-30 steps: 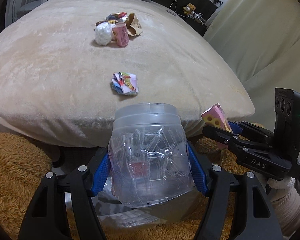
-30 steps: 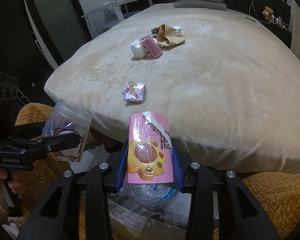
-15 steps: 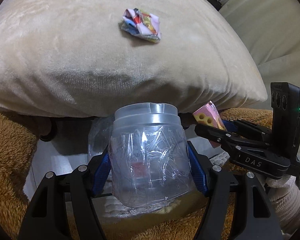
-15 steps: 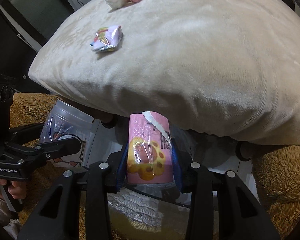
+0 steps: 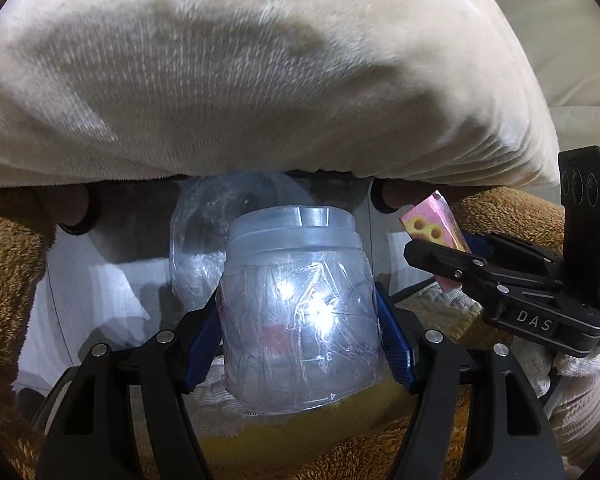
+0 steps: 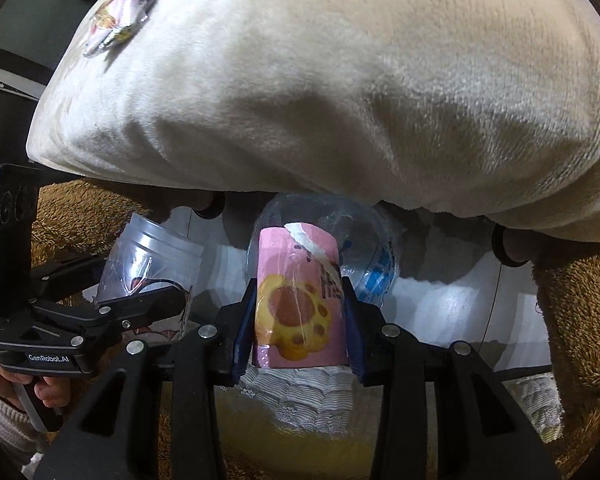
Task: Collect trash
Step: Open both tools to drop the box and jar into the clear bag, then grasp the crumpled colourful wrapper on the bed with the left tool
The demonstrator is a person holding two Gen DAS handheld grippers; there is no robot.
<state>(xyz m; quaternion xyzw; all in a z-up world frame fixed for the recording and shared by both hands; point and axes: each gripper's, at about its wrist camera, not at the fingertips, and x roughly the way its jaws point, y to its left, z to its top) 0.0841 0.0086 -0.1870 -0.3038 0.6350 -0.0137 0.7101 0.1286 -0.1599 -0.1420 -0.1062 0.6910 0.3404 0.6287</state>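
Below, at lower centre of each view, a cup [image 5: 300, 320] is clamped upright by the left gripper [image 5: 300, 344] and a carton [image 6: 298, 304] by the right gripper [image 6: 298, 332] (both directly above a bag-lined bin [image 6: 440, 300]).

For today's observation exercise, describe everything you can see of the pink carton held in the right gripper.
The pink carton is a small box, seemingly paperboard under a glossy film. Its front bears a yellow paw print with brown pads and dark lettering; a torn white strip crosses its top edge. It stands roughly upright, clamped on both sides by the blue pads of the right gripper. Behind it lies a crumpled clear plastic bottle. From the left wrist view, its end shows yellow with round holes.
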